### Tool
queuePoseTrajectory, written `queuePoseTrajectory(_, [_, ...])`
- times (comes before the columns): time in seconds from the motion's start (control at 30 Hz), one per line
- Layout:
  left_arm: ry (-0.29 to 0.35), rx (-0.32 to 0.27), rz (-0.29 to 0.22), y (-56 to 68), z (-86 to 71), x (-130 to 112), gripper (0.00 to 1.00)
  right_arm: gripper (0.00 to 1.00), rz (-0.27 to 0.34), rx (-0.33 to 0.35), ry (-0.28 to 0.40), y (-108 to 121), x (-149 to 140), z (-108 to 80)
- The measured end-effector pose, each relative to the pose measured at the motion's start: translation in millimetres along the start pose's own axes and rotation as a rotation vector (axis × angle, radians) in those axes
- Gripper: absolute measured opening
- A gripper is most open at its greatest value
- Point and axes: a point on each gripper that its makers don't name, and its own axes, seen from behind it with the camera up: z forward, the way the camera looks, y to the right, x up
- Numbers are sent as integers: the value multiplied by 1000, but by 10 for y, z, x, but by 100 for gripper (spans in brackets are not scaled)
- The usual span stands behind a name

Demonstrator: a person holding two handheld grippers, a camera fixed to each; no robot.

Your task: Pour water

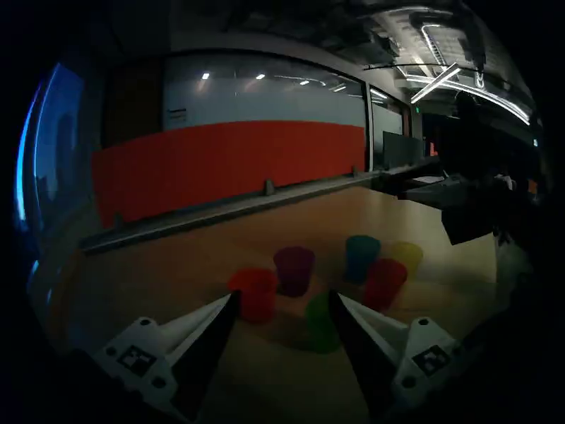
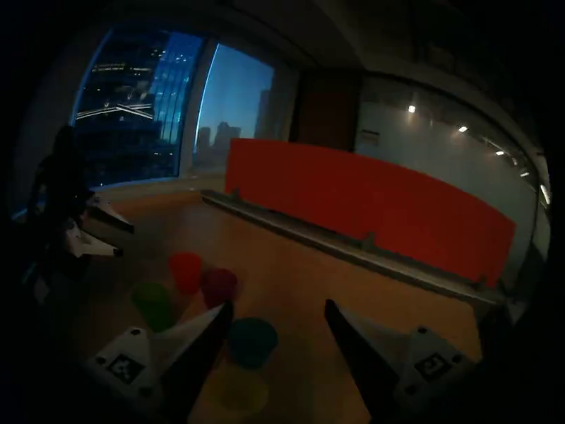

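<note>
Several coloured plastic cups stand close together on the wooden table [image 1: 176,268]. In the left gripper view they are a red cup [image 1: 254,293], a purple cup [image 1: 294,268], a teal cup [image 1: 362,256], a yellow cup [image 1: 407,256], a dark red cup [image 1: 385,283] and a green cup [image 1: 321,321]. My left gripper [image 1: 282,300] is open just short of the green cup and holds nothing. My right gripper [image 2: 277,305] hovers open and empty above the teal cup [image 2: 252,341] and yellow cup [image 2: 240,392]. The red cup [image 2: 186,270], purple cup [image 2: 219,285] and green cup [image 2: 153,304] stand beyond.
The room is dim. A red partition [image 1: 233,166] with a metal rail runs along the table's far side. Large windows [image 2: 141,113] show a dusk skyline. The left gripper [image 2: 126,240] and the dark figure holding it are at the left of the right gripper view.
</note>
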Motion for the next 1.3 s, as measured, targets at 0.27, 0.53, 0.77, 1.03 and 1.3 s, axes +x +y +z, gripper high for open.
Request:
queuePoseTrajectory(0.27, [90,117,-11,-200,-100,161,91,100,11,-132,87,169,78,-158])
queuePoseTrajectory(0.53, [151,206,-31,-307,-165,217,91,100,77,-261,175,366,167,-311])
queuePoseTrajectory(0.77, [201,322,-15,-494,-271,279,91,100,85,-395,212,584,120,-478])
queuePoseTrajectory(1.03, [247,389,-35,-597,-362,292,91,100,93,-525,237,707,50,-735])
queuePoseTrajectory(1.3, [269,440,-55,-721,-448,303,91,100,112,-583,227,711,-120,-873])
